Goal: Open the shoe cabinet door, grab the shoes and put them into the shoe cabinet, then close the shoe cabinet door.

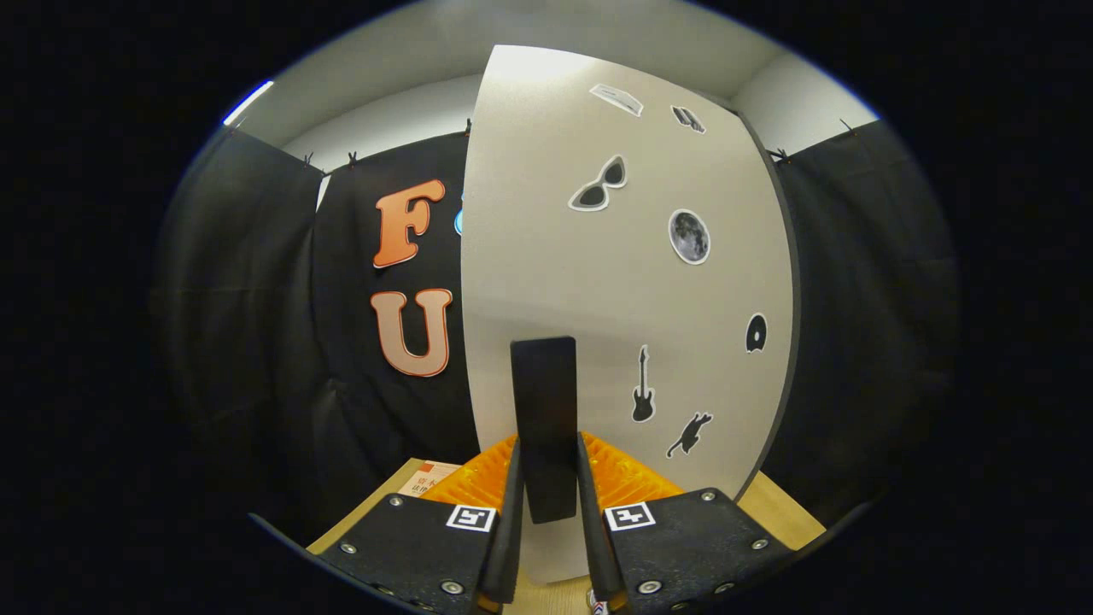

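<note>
My tongs point(548, 512) are closed on the dark handle point(544, 427), one finger pressed to each side of it. The handle is a flat upright bar, its long axis vertical, standing straight ahead between my fingers and fixed to the pale cabinet door point(615, 282) just behind it. The door carries stickers and stands at an angle to me, its dark edge off to the right. Below it lies the wooden desk point(781, 508). I judge the coming move is a swing about the door's upright hinge line. I see no shoes from here.
</note>
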